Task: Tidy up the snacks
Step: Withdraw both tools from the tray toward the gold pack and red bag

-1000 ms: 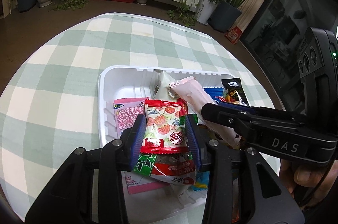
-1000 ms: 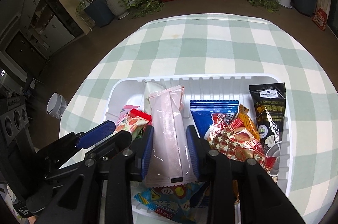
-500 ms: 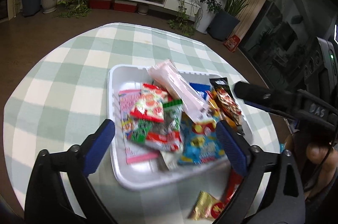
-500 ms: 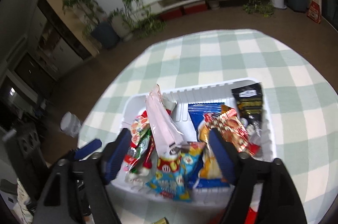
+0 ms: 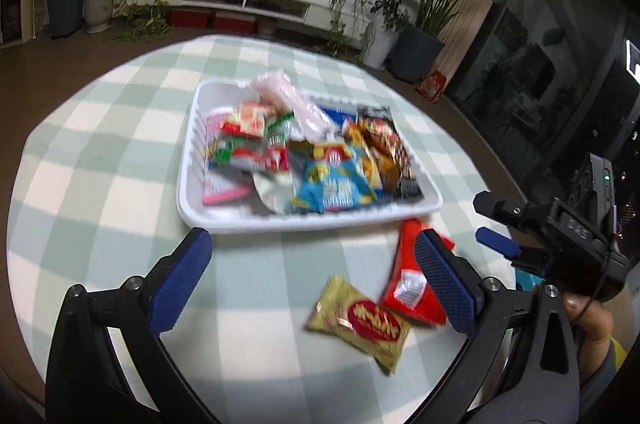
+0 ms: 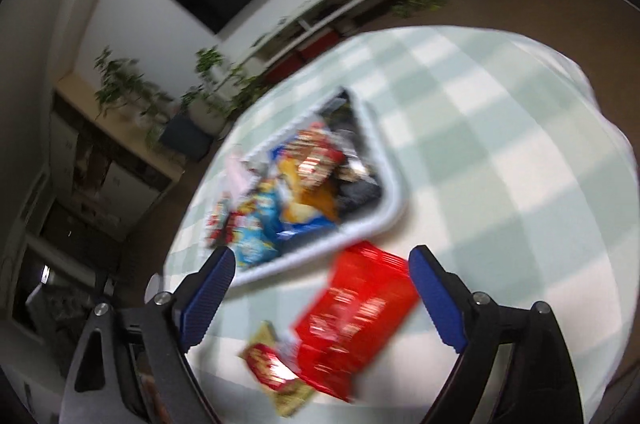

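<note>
**Spotter:** Where are your tongs against the snacks?

**Me:** My left tongs (image 5: 312, 264) hang over bare checked tabletop (image 5: 100, 152), jaws opening, wide apart, nothing between the pads. The white tray (image 5: 188, 180), heaped with snack packets, sits just beyond them. The gold packet (image 5: 360, 320) lies on the cloth just inside my right-hand pad, and the red packet (image 5: 404, 288) is partly hidden behind that pad; I can't tell whether it touches.

**Spotter:** And the right?

**Me:** My right tongs (image 6: 320, 288) are opening too, with nothing pinched. That view is blurred and tilted, but the red packet (image 6: 356, 320) lies on the cloth in the gap between the blue pads, the gold one (image 6: 268, 364) overlapping its near corner, and the tray's (image 6: 384, 220) corner just past them.

**Spotter:** Room to move?

**Me:** Open cloth left of the tray and ahead of my left pad. The tabletop's round edge curves near on both sides. The right tongs (image 5: 496, 224) show at the right of my left view, near the red packet.
</note>
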Available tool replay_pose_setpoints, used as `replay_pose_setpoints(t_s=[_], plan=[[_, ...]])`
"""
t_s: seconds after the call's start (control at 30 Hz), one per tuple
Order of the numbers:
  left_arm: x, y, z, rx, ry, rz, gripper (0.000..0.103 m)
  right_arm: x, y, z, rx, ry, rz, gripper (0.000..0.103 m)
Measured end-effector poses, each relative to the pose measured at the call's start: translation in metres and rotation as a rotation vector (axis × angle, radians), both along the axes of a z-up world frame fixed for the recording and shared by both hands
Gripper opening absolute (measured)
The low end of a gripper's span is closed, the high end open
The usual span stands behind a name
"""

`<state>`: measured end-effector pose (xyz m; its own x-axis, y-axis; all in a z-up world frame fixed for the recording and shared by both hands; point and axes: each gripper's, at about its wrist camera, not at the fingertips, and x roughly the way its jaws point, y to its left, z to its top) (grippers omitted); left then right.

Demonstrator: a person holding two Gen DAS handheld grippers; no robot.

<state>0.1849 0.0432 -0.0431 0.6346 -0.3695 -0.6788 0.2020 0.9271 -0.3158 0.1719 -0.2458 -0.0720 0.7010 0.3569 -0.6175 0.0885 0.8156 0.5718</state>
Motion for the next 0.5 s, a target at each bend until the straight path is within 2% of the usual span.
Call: replay_pose_setpoints(t_s=[0.1,0.23,0.37,0.43,0.5], plan=[[-0.008,-0.002,-0.01,-0.024,0.052,0.027,0.102,-0.004,-0.014,-0.009,-0.033,0.025,-0.058,0.091],[-0.013,-0.005,-0.031,-0.051,0.161,0.088,0.102,-0.005,-0.023,-0.019,-0.005,0.045,-0.072,0.091],[-0.018,-0.028,-0.045,-0.017,0.242,0.101,0.102,-0.004,-0.02,-0.027,0.015,0.072,-0.054,0.091],[-0.018,-0.036,-0.051,-0.026,0.279,0.113,0.102,-0.005,-0.018,-0.028,0.021,0.082,-0.041,0.091],[-0.018,-0.043,-0.055,0.011,0.292,0.148,0.102,-0.006,-0.017,-0.03,0.029,0.091,-0.035,0.091]])
